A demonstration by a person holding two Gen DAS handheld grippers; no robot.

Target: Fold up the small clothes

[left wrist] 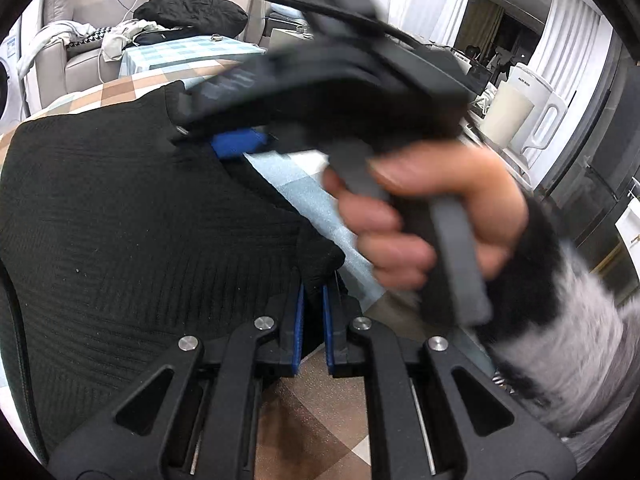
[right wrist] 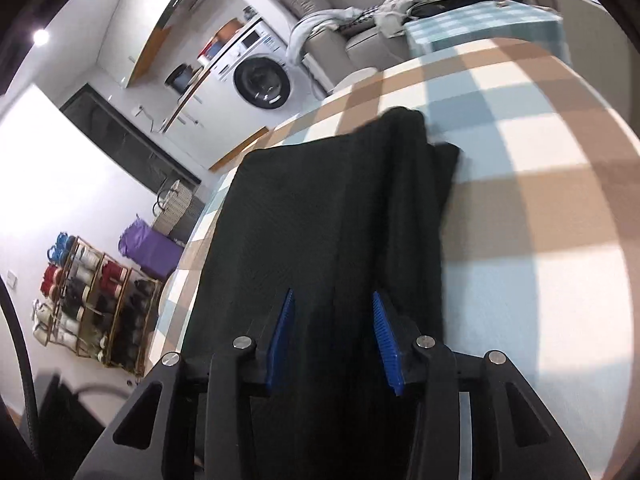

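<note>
A black ribbed knit garment [left wrist: 120, 220] lies on a table with a checked cloth [left wrist: 304, 196]. My left gripper [left wrist: 314, 300] is shut on a black corner of the garment at its right edge. In the left wrist view the right gripper [left wrist: 240, 140] reaches over the garment's far edge, blurred, held by a hand [left wrist: 420, 216]. In the right wrist view the garment [right wrist: 320, 208] lies folded lengthwise on the cloth [right wrist: 540, 200]. My right gripper [right wrist: 334, 308] hangs just over it with blue pads [right wrist: 384, 332] apart, holding nothing.
A sofa [left wrist: 76, 60] piled with clothes and a black bag [left wrist: 192, 8] stands beyond the table. A washing machine [right wrist: 260, 76], a shoe rack [right wrist: 92, 304] and a purple bag [right wrist: 148, 248] are to the left of the table. White containers [left wrist: 516, 116] stand to the right.
</note>
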